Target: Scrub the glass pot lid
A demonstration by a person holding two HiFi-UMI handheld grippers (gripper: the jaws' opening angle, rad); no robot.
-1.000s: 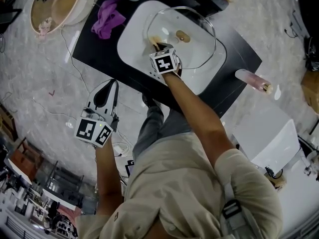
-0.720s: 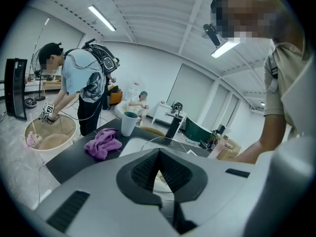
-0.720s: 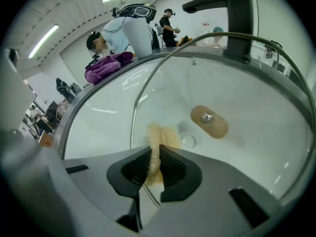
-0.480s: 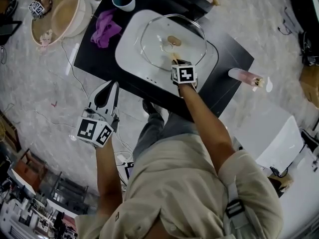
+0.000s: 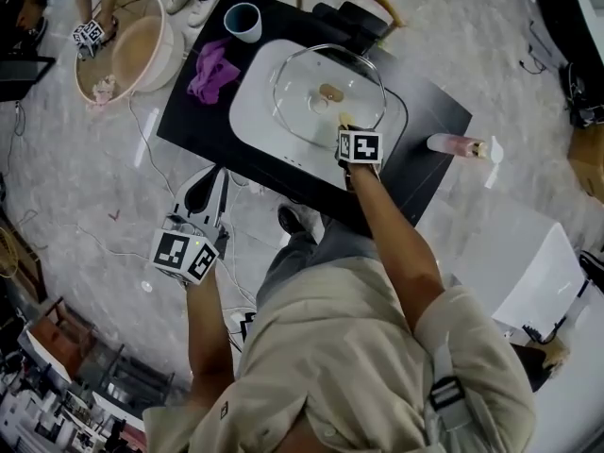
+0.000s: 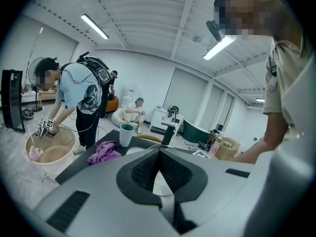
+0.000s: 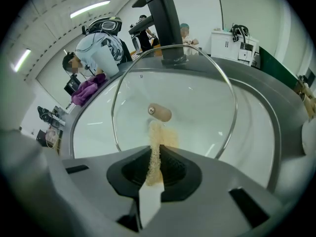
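Note:
The glass pot lid (image 5: 307, 97) with a steel rim and tan knob (image 5: 330, 92) lies in the white basin (image 5: 255, 111) on the black table. My right gripper (image 5: 346, 123) is at the lid's near right rim, shut on a tan sponge (image 5: 345, 118). In the right gripper view the sponge (image 7: 157, 144) sticks out from between the jaws and presses on the lid (image 7: 197, 93) just below the knob (image 7: 159, 112). My left gripper (image 5: 204, 183) hangs off the table's near edge over the floor, shut and empty; the left gripper (image 6: 159, 157) points toward the table.
A blue-rimmed cup (image 5: 243, 20) and purple cloth (image 5: 213, 71) sit at the table's left end. A black faucet (image 7: 165, 23) stands behind the basin. A pink bottle (image 5: 460, 146) lies right of the table. Another person bends over a tan tub (image 5: 132, 50) at far left. Cables trail on the floor.
My right gripper has slid with the sponge from the lid's near left side across to its near right rim. The left gripper has hardly moved.

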